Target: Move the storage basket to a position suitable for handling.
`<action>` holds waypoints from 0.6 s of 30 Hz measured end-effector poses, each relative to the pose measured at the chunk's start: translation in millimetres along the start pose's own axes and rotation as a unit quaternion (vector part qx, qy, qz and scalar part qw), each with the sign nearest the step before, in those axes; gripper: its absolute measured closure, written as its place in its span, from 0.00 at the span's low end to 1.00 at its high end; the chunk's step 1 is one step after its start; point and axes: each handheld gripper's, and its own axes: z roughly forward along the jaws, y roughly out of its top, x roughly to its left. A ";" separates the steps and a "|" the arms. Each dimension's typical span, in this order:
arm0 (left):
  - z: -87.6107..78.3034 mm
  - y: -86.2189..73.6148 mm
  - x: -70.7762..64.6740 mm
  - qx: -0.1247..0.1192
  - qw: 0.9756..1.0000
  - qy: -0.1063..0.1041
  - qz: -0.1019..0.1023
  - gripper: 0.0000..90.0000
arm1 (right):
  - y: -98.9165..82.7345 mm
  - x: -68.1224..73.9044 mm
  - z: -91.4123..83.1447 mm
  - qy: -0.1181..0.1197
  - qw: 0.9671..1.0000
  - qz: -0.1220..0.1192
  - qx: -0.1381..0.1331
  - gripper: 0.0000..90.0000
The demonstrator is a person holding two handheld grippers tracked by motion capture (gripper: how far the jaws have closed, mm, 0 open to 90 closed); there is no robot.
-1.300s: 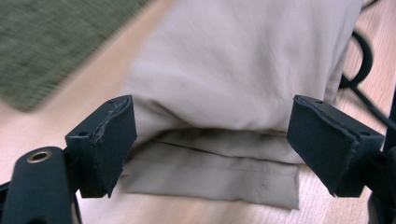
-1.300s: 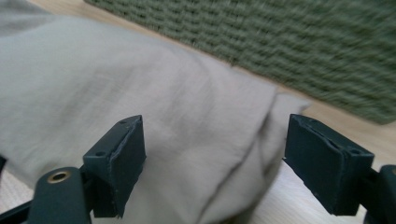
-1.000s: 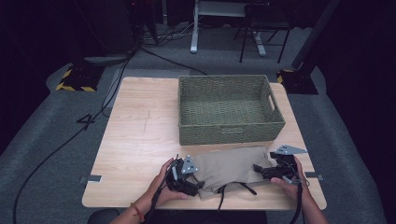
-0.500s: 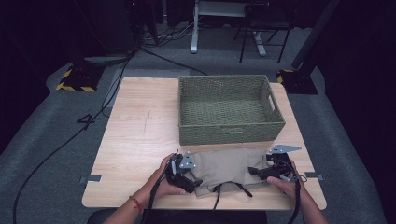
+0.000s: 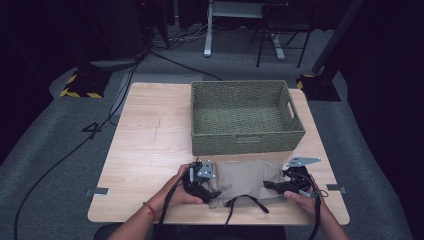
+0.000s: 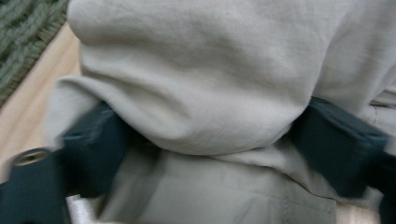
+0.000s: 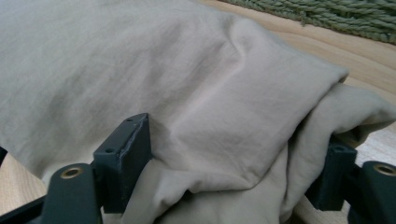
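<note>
Beige folded garment point(image 5: 246, 180) lies along the lower edge of the wooden table point(image 5: 145, 150) in the high view, just below a green woven basket point(image 5: 245, 116) that sits at centre frame, with black straps point(image 5: 245, 202) trailing from its near edge. At the lower left of centre, the left gripper point(image 5: 202, 187) meets the cloth's left end; in the left gripper view its jaws have just been closing, a thick bunch of fabric point(image 6: 196, 93) bulging between them and pressed by both pads. At the lower right, the right gripper point(image 5: 280, 184) takes the opposite end; the right gripper view shows its jaws, also just closing, clamped around a fold of the cloth point(image 7: 224, 140).
</note>
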 end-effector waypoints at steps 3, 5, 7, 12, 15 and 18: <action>-1.2 -1.4 5.9 -0.012 1.000 0.002 0.000 0.28 | -1.1 -2.0 -1.0 -0.004 1.000 0.001 -0.004 0.28; -0.7 -1.7 6.5 -0.016 1.000 0.004 -0.004 0.33 | -1.6 -3.7 -1.1 -0.008 1.000 0.005 -0.008 0.26; 3.6 0.7 11.8 -0.024 0.999 0.019 -0.023 0.30 | -2.2 -8.5 -2.1 -0.021 1.000 0.011 -0.016 0.25; 8.8 8.0 18.8 -0.010 0.999 0.024 -0.026 0.20 | -3.0 -12.6 -4.9 -0.034 0.999 0.020 -0.020 0.24; 6.1 8.6 18.4 0.004 0.999 0.026 -0.027 0.19 | -4.1 -15.0 -6.7 -0.036 0.999 0.024 -0.021 0.24; 0.0 7.8 15.9 0.022 0.999 0.023 -0.038 0.18 | -3.8 -14.2 -6.9 -0.042 0.999 0.023 -0.020 0.23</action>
